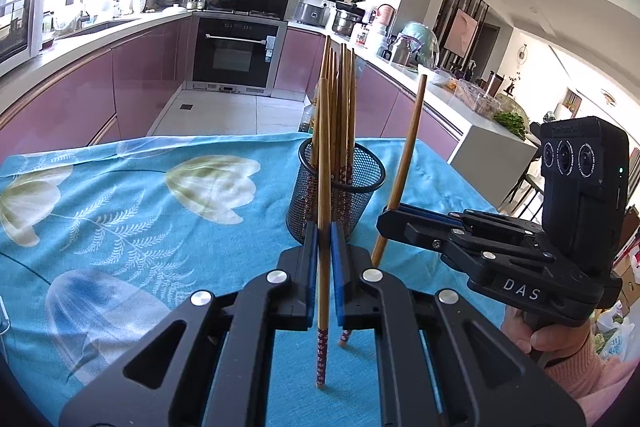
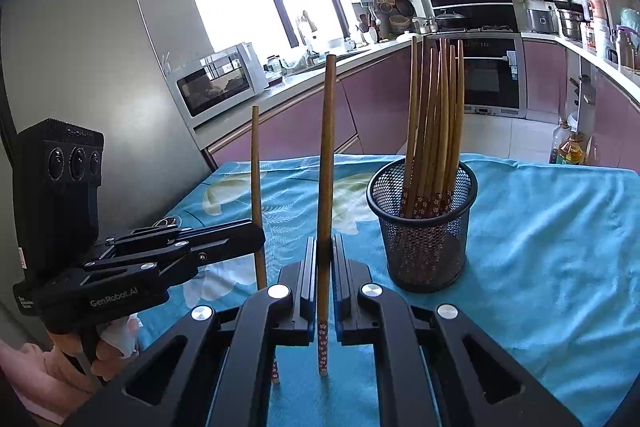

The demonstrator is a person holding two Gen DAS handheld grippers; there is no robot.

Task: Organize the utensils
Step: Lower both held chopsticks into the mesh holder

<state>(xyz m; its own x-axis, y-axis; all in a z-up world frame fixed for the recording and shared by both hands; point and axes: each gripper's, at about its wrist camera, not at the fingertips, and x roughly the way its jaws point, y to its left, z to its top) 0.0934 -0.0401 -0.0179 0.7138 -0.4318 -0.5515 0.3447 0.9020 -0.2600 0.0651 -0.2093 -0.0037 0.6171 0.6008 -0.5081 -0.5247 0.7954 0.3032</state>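
Observation:
A black mesh cup (image 1: 360, 195) (image 2: 424, 227) stands on the blue flowered tablecloth (image 1: 160, 195) (image 2: 540, 247) with several wooden chopsticks (image 1: 342, 87) (image 2: 434, 115) upright in it. My left gripper (image 1: 324, 239) (image 2: 258, 239) is shut on one chopstick (image 1: 324, 167) (image 2: 255, 163), held upright with its patterned red end down near the cloth. My right gripper (image 2: 325, 251) (image 1: 386, 219) is shut on a second chopstick (image 2: 326, 147) (image 1: 406, 155), which also stands upright. Both grippers sit on the near side of the cup, the left one to its left and the right one closest to it.
The table's far edge drops to a tiled kitchen floor with oil bottles (image 2: 570, 147) standing on it. Purple cabinets, an oven (image 1: 232, 51) and a microwave (image 2: 216, 83) line the room. A hand in a pink sleeve (image 1: 560, 343) holds the right gripper.

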